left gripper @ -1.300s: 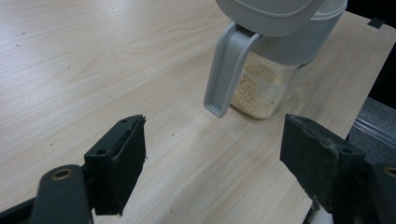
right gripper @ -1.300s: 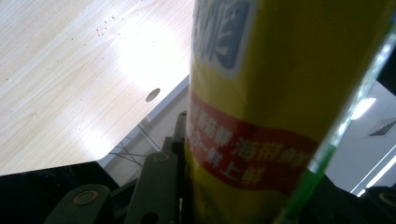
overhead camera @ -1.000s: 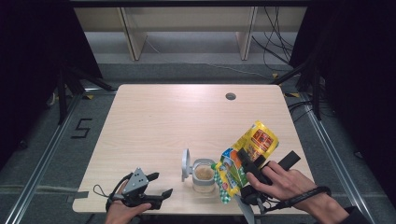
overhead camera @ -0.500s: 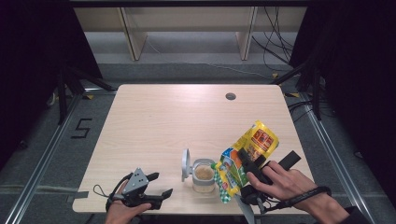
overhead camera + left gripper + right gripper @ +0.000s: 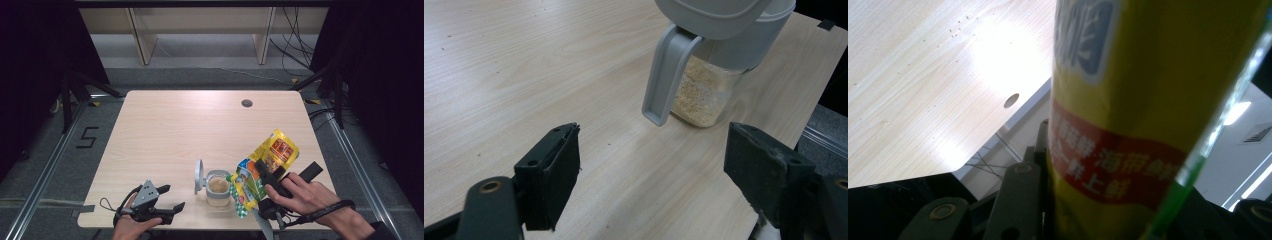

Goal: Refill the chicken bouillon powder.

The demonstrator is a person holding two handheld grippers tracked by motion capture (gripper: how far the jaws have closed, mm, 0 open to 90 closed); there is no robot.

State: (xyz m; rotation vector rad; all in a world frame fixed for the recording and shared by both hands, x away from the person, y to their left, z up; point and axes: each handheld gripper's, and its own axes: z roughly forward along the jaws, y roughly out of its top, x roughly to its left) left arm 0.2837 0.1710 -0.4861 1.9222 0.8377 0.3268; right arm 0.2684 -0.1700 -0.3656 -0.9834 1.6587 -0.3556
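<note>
The right gripper [image 5: 264, 176] is clamping the yellow seasoning pouch [image 5: 265, 165] tight and tipping it, mouth down, over the open jar [image 5: 218, 187] near the table's [image 5: 200, 120] front edge, apparently so the granules are dropping straight in. The hinged lid [image 5: 199, 176] is standing up on the jar's left, clear of the pour. The left gripper [image 5: 159, 204] is resting released beside the jar [image 5: 704, 95], gripping nothing, likely ready to steady it.

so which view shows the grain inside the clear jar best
The left gripper view: the jar is close, and the beige grain shows through its clear wall below the grey flip-lid. The high view shows the jar small, from above, grain visible through its open mouth. The right gripper view shows the yellow bag instead.
</note>
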